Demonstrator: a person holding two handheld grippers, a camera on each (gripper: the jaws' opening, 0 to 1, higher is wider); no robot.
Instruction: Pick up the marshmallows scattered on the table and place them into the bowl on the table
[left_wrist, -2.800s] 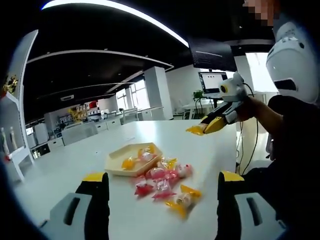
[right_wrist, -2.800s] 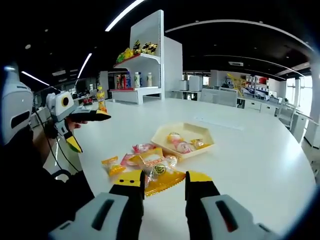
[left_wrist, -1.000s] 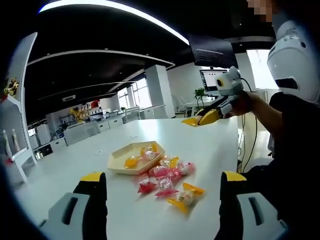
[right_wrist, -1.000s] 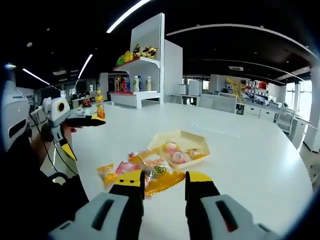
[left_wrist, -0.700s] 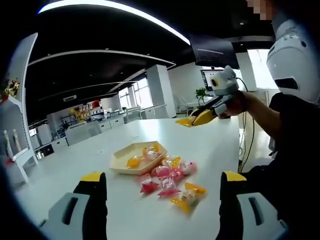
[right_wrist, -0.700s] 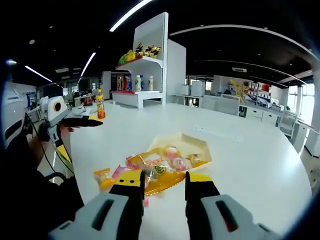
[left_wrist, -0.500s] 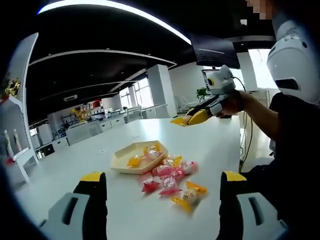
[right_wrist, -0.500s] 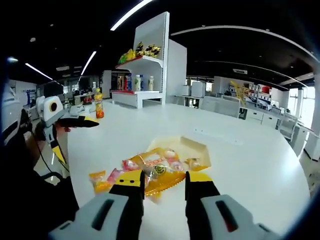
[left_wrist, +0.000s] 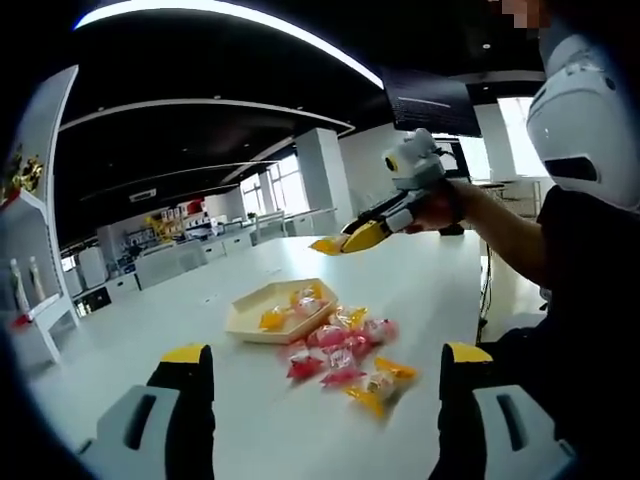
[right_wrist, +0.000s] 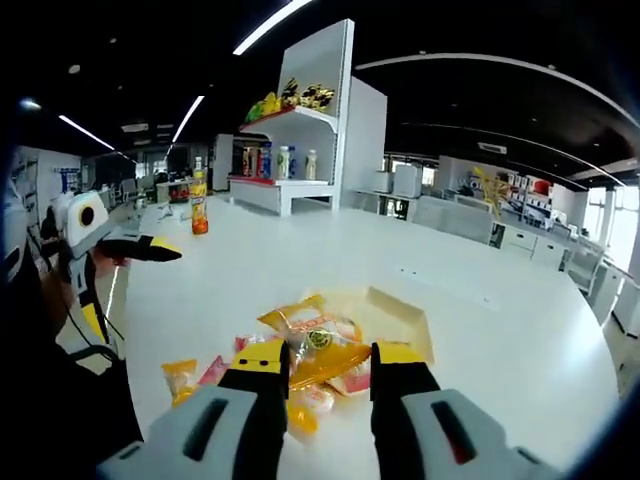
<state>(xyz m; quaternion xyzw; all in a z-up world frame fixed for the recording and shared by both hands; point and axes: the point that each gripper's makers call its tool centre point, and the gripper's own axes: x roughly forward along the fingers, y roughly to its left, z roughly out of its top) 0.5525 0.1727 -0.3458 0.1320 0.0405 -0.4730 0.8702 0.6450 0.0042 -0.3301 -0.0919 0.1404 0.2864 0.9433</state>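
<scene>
Marshmallows: your scattered marshmallows (left_wrist: 345, 352) are small wrapped sweets in pink, yellow and orange film with twisted ends, lying in a loose cluster on the table (left_wrist: 120, 340) just beside the bowl.
Bowl: your bowl (left_wrist: 247, 322) is a shallow, pale yellow, hexagonal dish; a few wrapped sweets (left_wrist: 292, 307) in yellow and pink already lie inside it, toward the side nearest the cluster.
Right gripper: your right gripper (right_wrist: 324, 368) has its yellow-tipped jaws drawn narrow, pinching a yellow-wrapped marshmallow (right_wrist: 312, 345) with a clear window and a round green mark; you hold it in the air above the table, and in the right gripper view it lies over the cluster and the near edge of the bowl.
Left gripper: your left gripper (left_wrist: 325, 362) has its jaws spread wide with nothing between them, low over the table, facing the cluster.
Table: white and broad; an orange bottle (right_wrist: 199, 203) stands far off near a white shelf unit (right_wrist: 300, 130) stocked with bottles and packets.
Other view of the right gripper: from the left gripper view it hangs above the table beyond the bowl.
</scene>
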